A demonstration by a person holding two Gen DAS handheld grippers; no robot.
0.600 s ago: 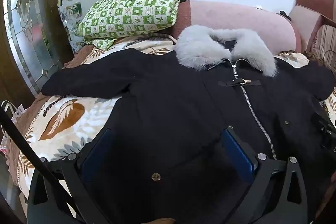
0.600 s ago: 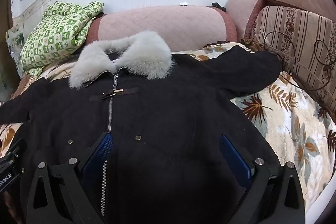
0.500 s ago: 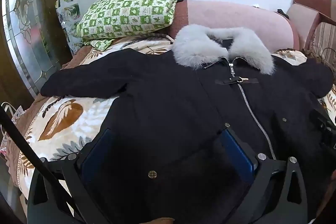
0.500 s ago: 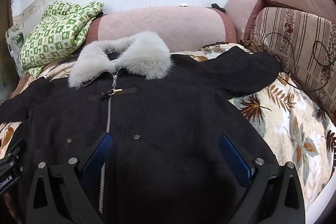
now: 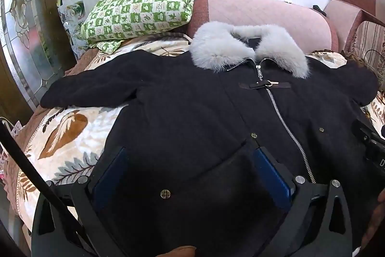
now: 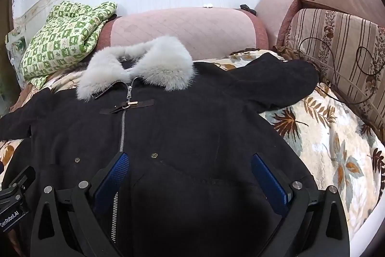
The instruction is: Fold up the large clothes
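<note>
A black zip-up coat (image 5: 192, 112) with a grey fur collar (image 5: 247, 49) lies front up and spread flat on a leaf-print bedspread (image 5: 65, 134); it also shows in the right wrist view (image 6: 192, 127). Its left sleeve (image 5: 96, 83) and right sleeve (image 6: 276, 86) lie stretched outward. My left gripper (image 5: 190, 165) is open and empty, low over the coat's left lower front. My right gripper (image 6: 190, 170) is open and empty over the right lower front, beside the zipper (image 6: 122, 129).
A green checked quilt (image 5: 142, 9) rests on a pink bolster (image 5: 259, 16) at the back wall. A striped cushion (image 6: 336, 47) and sofa arm stand at the right. A glass door (image 5: 21, 40) is at the left. The bedspread (image 6: 336, 148) ends near the right front.
Both grippers have moved slightly forward and lower over the coat. The coat has not moved, and both grippers stay open.
</note>
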